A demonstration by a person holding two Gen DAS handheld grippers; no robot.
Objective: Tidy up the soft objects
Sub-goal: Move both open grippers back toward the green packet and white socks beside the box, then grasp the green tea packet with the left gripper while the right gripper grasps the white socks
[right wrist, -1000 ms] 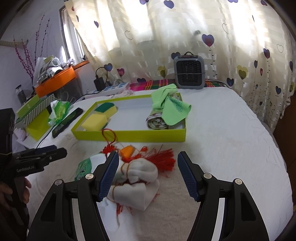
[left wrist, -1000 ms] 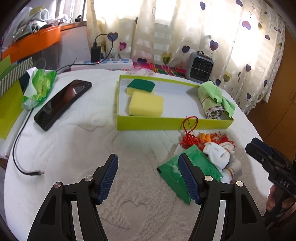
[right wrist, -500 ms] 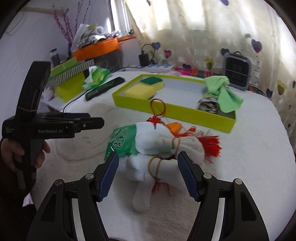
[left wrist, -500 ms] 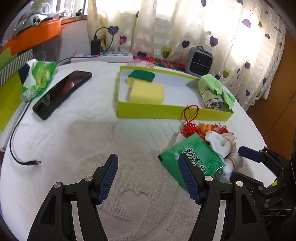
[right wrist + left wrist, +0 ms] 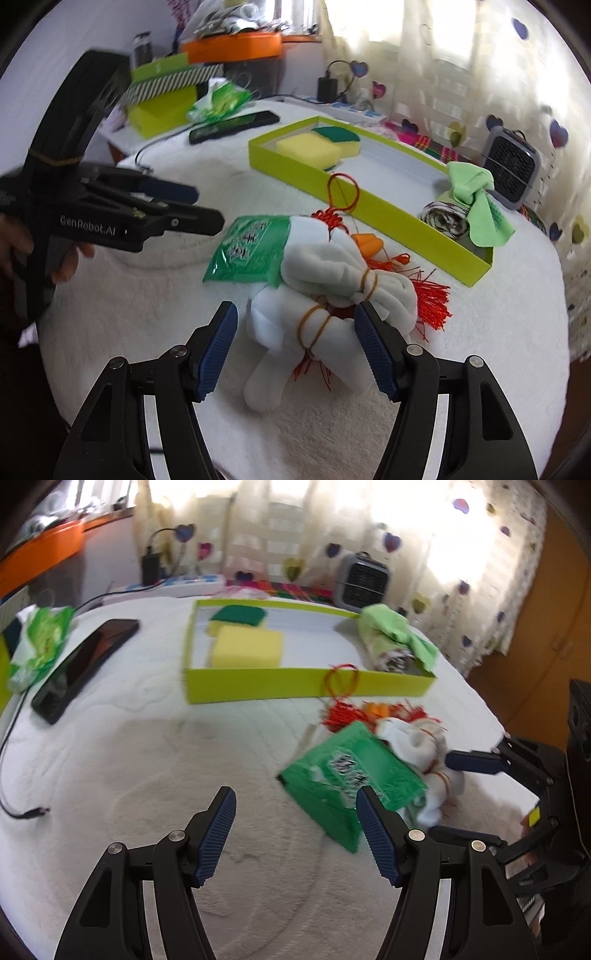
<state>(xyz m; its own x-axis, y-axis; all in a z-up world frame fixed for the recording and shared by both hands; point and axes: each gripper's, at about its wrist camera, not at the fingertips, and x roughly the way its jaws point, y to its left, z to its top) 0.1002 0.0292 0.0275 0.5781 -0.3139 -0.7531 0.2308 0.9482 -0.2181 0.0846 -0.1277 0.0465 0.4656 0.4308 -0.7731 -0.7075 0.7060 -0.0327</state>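
Observation:
White rolled socks bound with rubber bands [image 5: 332,291] lie on the white bedspread, partly on a red tassel knot [image 5: 432,299] and next to a green tissue pack [image 5: 251,247]. My right gripper [image 5: 295,347] is open, its pads on either side of the lower sock roll. My left gripper [image 5: 295,830] is open and empty, just left of the green tissue pack [image 5: 354,775]. The socks [image 5: 417,746] show in the left wrist view too. A lime-green tray [image 5: 295,685] holds a yellow sponge [image 5: 247,650], a green-topped sponge [image 5: 236,616] and a rolled cloth with a green rag [image 5: 395,642].
A black phone [image 5: 85,661] and a cable lie left of the tray, with a green plastic bag [image 5: 37,642] beyond. A small grey heater [image 5: 513,170] and a power strip stand at the back. The bed edge drops off at the right.
My right gripper has moved in closer, so its pads now flank the lower sock roll. My left gripper has drifted back and left of the tissue pack.

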